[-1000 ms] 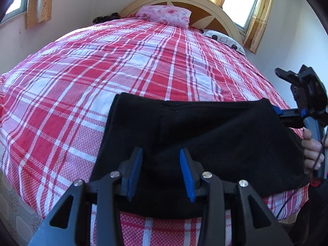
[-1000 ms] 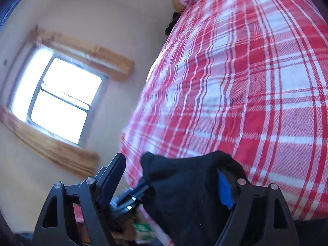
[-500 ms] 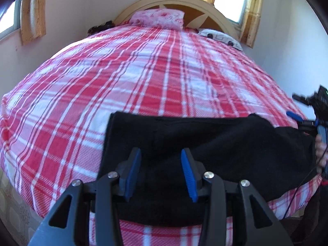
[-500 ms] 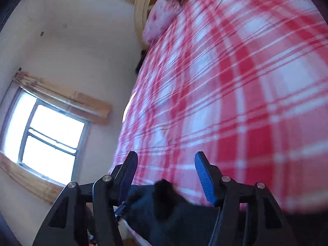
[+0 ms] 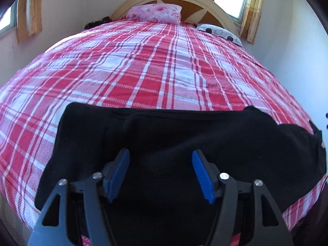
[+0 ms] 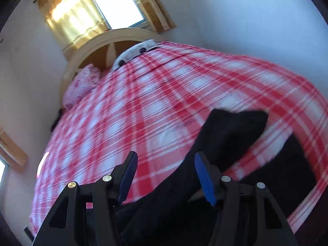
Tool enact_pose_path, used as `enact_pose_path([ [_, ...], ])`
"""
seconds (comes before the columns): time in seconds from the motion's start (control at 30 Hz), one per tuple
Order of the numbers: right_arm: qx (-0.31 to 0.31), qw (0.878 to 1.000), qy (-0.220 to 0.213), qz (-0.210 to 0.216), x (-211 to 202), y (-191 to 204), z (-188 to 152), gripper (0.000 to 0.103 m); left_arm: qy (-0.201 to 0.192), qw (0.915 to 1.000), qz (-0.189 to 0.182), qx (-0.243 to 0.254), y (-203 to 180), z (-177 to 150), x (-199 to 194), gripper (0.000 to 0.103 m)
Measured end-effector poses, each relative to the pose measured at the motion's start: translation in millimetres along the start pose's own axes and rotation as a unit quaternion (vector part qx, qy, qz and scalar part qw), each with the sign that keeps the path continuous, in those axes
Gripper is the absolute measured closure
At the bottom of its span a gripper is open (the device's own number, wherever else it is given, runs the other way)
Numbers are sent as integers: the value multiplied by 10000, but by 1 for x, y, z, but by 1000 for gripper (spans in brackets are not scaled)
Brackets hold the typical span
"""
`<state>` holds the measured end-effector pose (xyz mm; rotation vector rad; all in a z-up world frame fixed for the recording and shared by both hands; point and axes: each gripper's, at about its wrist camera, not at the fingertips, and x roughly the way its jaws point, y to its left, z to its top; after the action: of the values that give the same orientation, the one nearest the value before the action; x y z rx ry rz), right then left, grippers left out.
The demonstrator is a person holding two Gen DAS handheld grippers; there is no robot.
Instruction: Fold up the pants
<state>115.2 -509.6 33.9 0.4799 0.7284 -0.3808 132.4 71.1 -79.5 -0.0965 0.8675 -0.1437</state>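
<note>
The black pants [image 5: 184, 141] lie folded across the near edge of the red plaid bed [image 5: 155, 67]. My left gripper [image 5: 161, 172] is open and empty, hovering over the near middle of the pants. In the right wrist view the pants [image 6: 229, 135] lie at the right, a corner sticking up. My right gripper [image 6: 165, 176] is open and empty above the bed, just left of the pants' edge; this view is motion-blurred.
A pink floral pillow [image 5: 155, 13] and a white patterned pillow [image 5: 219, 32] lie at the curved headboard [image 5: 184, 0]. Curtained windows [image 6: 114, 4] stand behind the bed. Walls close in on the left and right of the bed.
My right gripper opened and let go of the pants, then swung round toward the headboard. The pants' right end dropped onto the bed. My left gripper opened wider.
</note>
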Motion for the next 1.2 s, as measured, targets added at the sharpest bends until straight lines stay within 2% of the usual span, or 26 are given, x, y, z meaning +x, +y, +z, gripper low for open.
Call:
enact_pose_path([
  [0.1, -99, 9987, 291, -418, 39, -8, 22, 43, 21, 9996, 198, 193, -11, -2, 1, 26],
  [0.17, -182, 9956, 542, -745, 69, -11, 32, 43, 15, 9993, 279, 245, -12, -3, 1, 26],
  [0.2, -182, 9956, 542, -745, 69, -11, 32, 43, 19, 9992, 305, 254, -11, -3, 2, 25],
  [0.23, -304, 9915, 755, -1019, 94, -14, 34, 43, 26, 9992, 303, 244, -11, -3, 1, 25],
  [0.3, -434, 9837, 1152, -1307, 120, -12, 29, 43, 54, 9993, 279, 229, -12, -2, 3, 20],
  [0.4, -706, 9743, 1352, -1659, 133, -5, 25, 44, 79, 9990, 336, 267, -16, -2, 5, 17],
  [0.47, -690, 9706, 1358, -1862, 131, -8, 28, 66, 76, 9990, 355, 268, -18, -2, 5, 16],
  [0.5, -597, 9714, 1370, -1846, 127, -14, 32, 92, 73, 9989, 366, 267, -18, -2, 6, 16],
  [0.63, -92, 9838, 1333, -1196, 102, -39, 38, 97, 75, 9989, 371, 269, -19, -3, 6, 15],
  [0.7, 237, 9945, 912, -453, 74, -49, 40, 97, 94, 9990, 357, 258, -19, -2, 6, 15],
  [0.77, 549, 9976, 225, 353, 30, -60, 39, 97, 110, 9991, 342, 235, -18, -1, 6, 15],
  [0.87, 1085, 9840, -610, 1278, -33, -89, 25, 97, 129, 9992, 336, 200, -18, -1, 7, 15],
  [0.93, 1433, 9719, -895, 1637, -59, -113, 8, 97, 125, 9992, 339, 185, -18, -1, 7, 15],
  [1.03, 1998, 9618, -964, 1604, -79, -159, -32, 97, 122, 9991, 353, 191, -18, -1, 7, 15],
  [1.2, 2755, 9487, -742, 1362, -78, -213, -99, 97, 150, 9990, 382, 168, -18, 0, 7, 14],
])
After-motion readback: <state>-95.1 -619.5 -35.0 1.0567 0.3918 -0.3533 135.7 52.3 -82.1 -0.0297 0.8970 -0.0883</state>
